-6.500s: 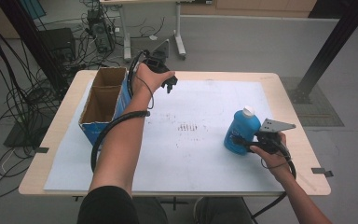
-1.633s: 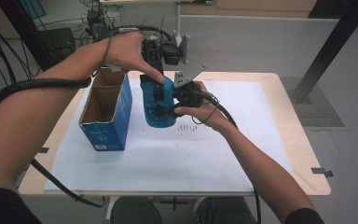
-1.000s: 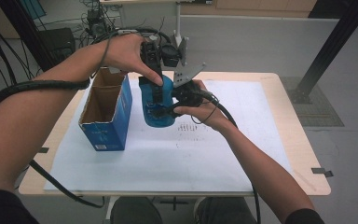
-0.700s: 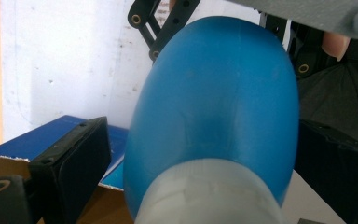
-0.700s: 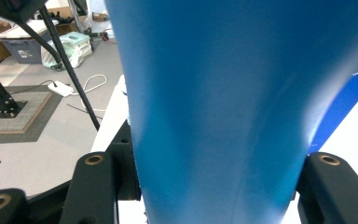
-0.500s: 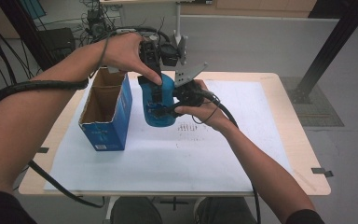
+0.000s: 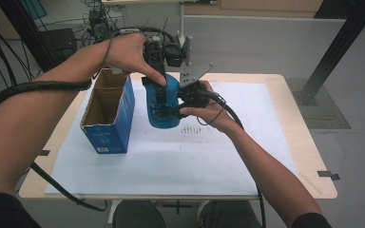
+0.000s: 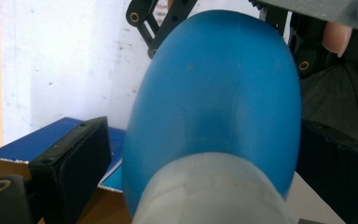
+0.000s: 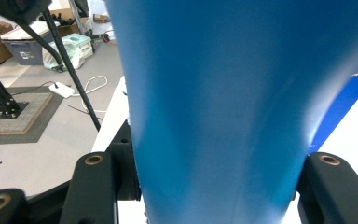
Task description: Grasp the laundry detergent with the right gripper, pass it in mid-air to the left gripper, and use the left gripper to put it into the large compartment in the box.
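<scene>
While the right hand-held gripper (image 7: 171,105) clamped the blue bottle (image 7: 162,107) near the worktop's (image 7: 285,142) far edge, the left hand-held gripper (image 7: 156,78) straddled its hidden cap; its grip was unclear.

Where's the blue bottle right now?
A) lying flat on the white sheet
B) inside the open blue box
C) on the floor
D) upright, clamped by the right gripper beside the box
D: the blue bottle stands upright next to the blue box, with the right gripper clamping its body on both sides.

Blue bottle (image 9: 223,107) clamped between right claw (image 9: 219,186) jaws
</scene>
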